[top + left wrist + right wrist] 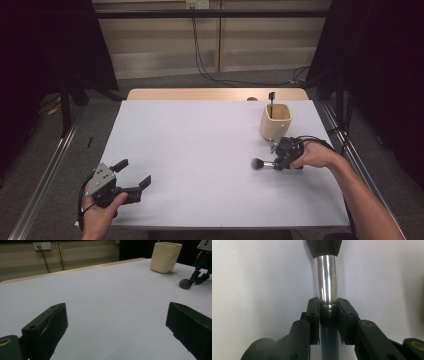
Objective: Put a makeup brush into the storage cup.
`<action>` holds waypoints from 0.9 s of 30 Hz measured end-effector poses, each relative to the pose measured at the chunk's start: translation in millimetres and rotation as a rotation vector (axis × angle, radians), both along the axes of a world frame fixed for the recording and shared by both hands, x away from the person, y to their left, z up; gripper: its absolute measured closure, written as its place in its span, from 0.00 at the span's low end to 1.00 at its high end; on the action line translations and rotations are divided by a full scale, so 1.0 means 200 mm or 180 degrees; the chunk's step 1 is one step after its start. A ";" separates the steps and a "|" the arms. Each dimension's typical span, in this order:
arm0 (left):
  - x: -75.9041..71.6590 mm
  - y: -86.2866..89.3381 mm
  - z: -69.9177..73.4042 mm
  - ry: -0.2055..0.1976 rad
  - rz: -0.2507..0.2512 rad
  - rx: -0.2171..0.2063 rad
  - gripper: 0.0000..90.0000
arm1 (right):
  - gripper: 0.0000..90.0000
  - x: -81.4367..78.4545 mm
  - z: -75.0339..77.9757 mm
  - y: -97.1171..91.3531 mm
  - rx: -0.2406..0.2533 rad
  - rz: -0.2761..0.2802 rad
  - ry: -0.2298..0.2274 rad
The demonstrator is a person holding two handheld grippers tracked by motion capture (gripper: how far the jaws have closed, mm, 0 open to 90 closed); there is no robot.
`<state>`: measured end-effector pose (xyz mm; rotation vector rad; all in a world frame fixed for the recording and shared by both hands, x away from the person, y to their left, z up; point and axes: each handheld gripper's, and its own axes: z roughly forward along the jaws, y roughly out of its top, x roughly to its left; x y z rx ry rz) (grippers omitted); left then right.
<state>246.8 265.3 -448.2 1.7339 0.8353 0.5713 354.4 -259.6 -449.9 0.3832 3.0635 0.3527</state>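
Observation:
A makeup brush [258, 163] with a dark fluffy head and a shiny metal ferrule [327, 277] lies on the white table [200, 150], right of centre. My right gripper [274, 164] is shut on its dark handle just behind the ferrule, pads pressed on both sides [328, 306]. Just behind it stands a beige cup [275, 122] with a thin black stick [271, 97] poking out of it. At the near left, my left gripper [134, 172] stands open above the table with nothing between its jaws [116, 322]. The left gripper view also has the cup [165, 257] and the brush head [185, 283] far off.
The table's wooden far edge [215, 94] runs behind the white surface. Cables [200, 60] hang down the back wall to the floor. Dark curtains [50, 45] flank both sides. A metal rail [45, 175] runs along the floor at the left.

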 end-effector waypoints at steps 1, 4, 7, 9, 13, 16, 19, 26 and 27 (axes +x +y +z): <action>0.00 0.00 0.00 -0.0001 -0.0002 -0.0003 0.04 | 0.82 0.00 0.00 0.00 0.0011 -0.0040 0.0013; 0.00 0.00 0.00 0.0006 0.0003 -0.0005 0.04 | 0.82 0.01 0.00 -0.01 0.0061 -0.0061 0.0018; 0.00 0.00 0.00 0.0011 0.0008 -0.0011 0.04 | 0.82 0.01 0.00 -0.01 0.0077 -0.0100 0.0073; 0.00 0.00 0.00 0.0010 0.0012 -0.0010 0.04 | 0.82 0.01 0.00 -0.01 0.0083 -0.0110 0.0081; 0.00 0.00 0.00 0.0008 0.0008 -0.0007 0.04 | 0.82 0.01 0.00 -0.03 0.0107 -0.0145 0.0088; 0.00 0.00 0.00 0.0004 0.0011 -0.0008 0.04 | 0.82 -0.01 0.02 -0.04 0.0187 -0.0181 0.0077; 0.00 0.00 0.00 0.0004 0.0005 -0.0005 0.04 | 0.82 -0.02 0.04 -0.06 0.0236 -0.0274 0.0047; 0.00 0.00 0.00 0.0001 0.0007 -0.0008 0.04 | 0.82 -0.03 0.04 -0.07 0.0372 -0.0435 -0.0083; 0.00 0.00 0.00 0.0003 0.0008 -0.0005 0.04 | 0.82 -0.03 0.05 -0.07 0.0384 -0.0460 -0.0106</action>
